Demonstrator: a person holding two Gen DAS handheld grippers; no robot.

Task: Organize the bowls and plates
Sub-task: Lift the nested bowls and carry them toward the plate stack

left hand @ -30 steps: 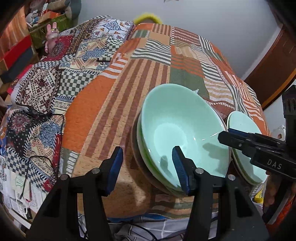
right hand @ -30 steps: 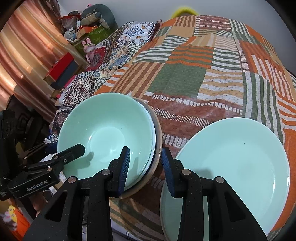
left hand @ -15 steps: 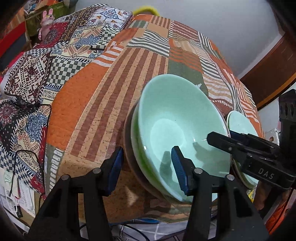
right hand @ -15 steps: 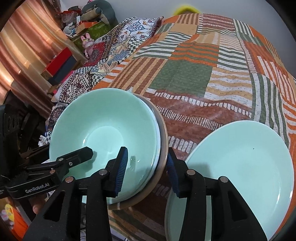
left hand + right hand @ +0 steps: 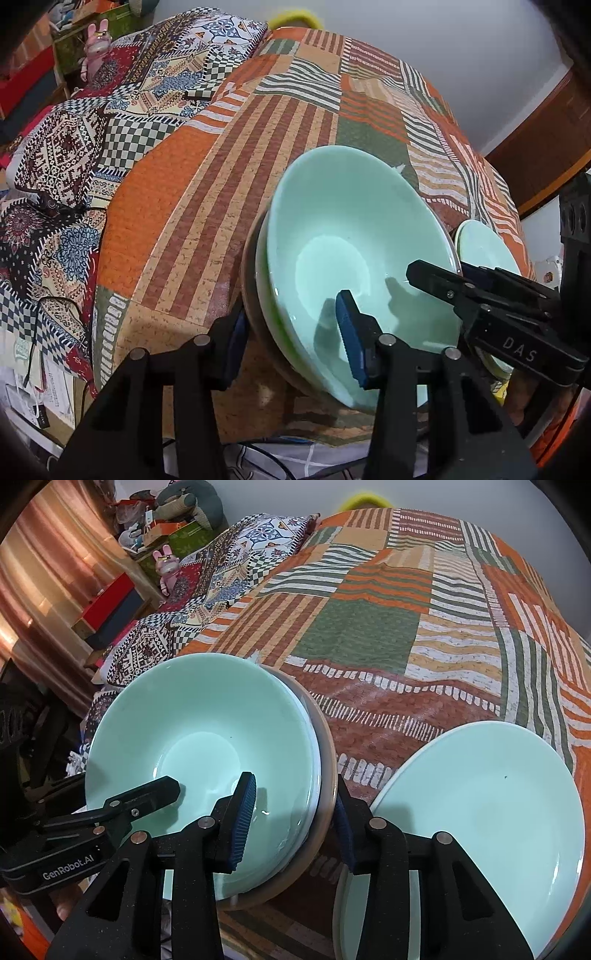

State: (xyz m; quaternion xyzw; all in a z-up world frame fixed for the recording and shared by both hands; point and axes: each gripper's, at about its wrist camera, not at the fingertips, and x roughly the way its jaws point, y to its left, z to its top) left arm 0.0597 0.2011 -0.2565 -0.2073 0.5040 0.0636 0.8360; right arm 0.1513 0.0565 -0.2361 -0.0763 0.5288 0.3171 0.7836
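Observation:
A stack of pale green bowls (image 5: 354,236) sits on a brown dish on the patchwork bedspread, also in the right wrist view (image 5: 207,734). My left gripper (image 5: 291,332) is open and straddles the stack's near-left rim, one finger inside the top bowl and one outside. My right gripper (image 5: 295,819) is open and straddles the stack's right rim in the same way. A pale green plate (image 5: 476,812) lies to the right of the stack, seen small in the left wrist view (image 5: 487,251).
The orange, green and striped bedspread (image 5: 369,635) stretches far behind the dishes. A patterned quilt (image 5: 110,122) lies on the left. Boxes, toys and a curtain (image 5: 55,576) stand beyond the bed's left side. Cables hang at the near edge (image 5: 55,302).
Both grippers have moved in over the bowl stack's rim, each now with one finger inside the top bowl. The bowls and plate have stayed in place.

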